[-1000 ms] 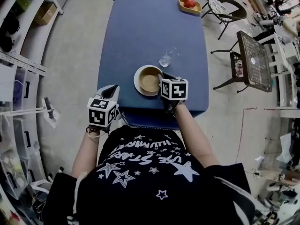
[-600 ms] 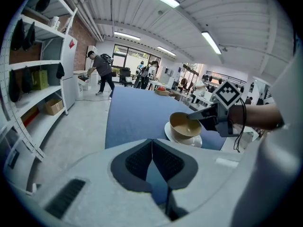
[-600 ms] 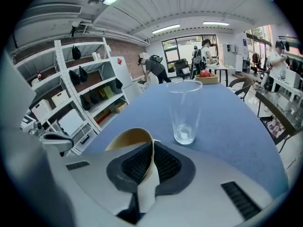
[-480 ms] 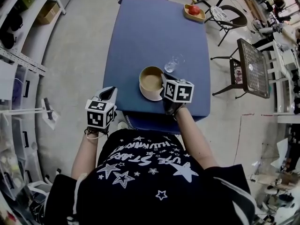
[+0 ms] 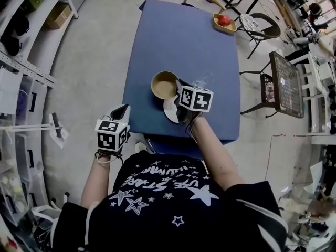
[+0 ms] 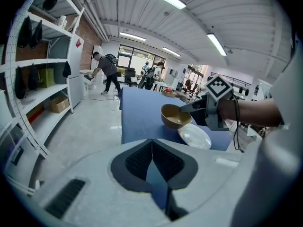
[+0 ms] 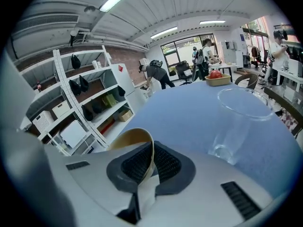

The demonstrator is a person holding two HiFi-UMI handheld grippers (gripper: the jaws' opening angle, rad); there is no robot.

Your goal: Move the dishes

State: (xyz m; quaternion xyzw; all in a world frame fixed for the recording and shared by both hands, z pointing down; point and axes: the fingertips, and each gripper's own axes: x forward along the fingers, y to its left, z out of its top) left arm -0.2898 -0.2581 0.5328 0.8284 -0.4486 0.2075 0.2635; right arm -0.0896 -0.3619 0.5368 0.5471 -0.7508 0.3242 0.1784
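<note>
A tan bowl [image 5: 164, 84] hangs above the blue table [image 5: 178, 41], held by its rim in my right gripper [image 5: 178, 86], which is shut on it. The right gripper view shows the bowl's rim [image 7: 135, 138] pinched between the pads. A white plate [image 5: 170, 109] lies on the table just below and nearer me, partly under the right gripper. From the left gripper view the bowl [image 6: 175, 117] floats above the plate [image 6: 194, 136]. My left gripper [image 5: 122, 111] stays off the table's near left corner, shut and holding nothing [image 6: 152, 150].
An empty clear glass [image 5: 202, 81] stands just right of the bowl, close to the jaws [image 7: 236, 122]. A yellow tray with a red apple [image 5: 224, 21] sits at the far right corner. Shelves [image 5: 21, 62] line the left; chairs [image 5: 262, 22] stand right of the table.
The right gripper has lifted the bowl off the plate and carried it left and away from me, uncovering the plate. The left gripper has barely moved.
</note>
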